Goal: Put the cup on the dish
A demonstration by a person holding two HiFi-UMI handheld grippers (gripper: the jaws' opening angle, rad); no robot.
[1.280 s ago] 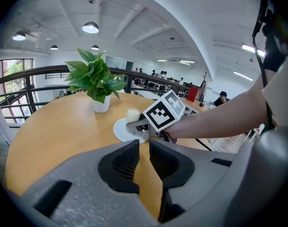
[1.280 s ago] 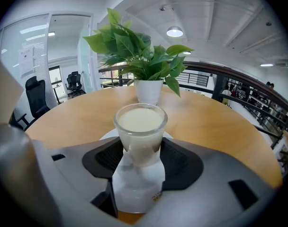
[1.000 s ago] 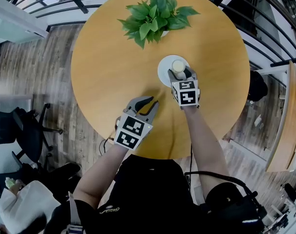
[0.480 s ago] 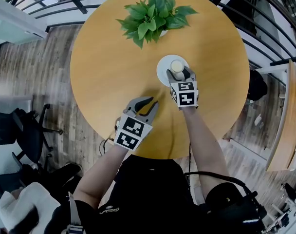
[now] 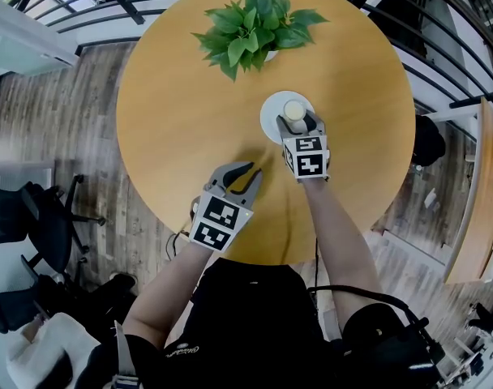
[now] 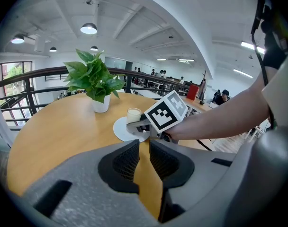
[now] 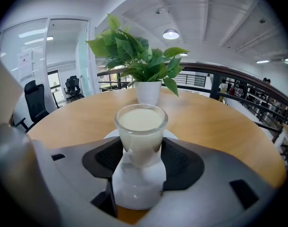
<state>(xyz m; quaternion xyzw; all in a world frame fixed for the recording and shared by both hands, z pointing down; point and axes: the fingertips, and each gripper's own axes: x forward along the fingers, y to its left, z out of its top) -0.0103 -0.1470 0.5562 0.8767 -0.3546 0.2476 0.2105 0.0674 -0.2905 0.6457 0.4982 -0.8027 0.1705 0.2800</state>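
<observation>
Round wooden table with a potted plant at its far side. The left gripper rests low over bare wood near the person, jaws only a narrow slit apart with nothing between them, well apart from the dish. The right gripper, the nearer one, reaches onto the white dish; its pads clamp both sides of the cup. The cup stands upright near the dish's middle, long axis vertical, mouth up, filled with something pale, its base apparently on the dish. Judged next: the jaws need only part sideways and draw back toward the person, without tipping the cup.
</observation>
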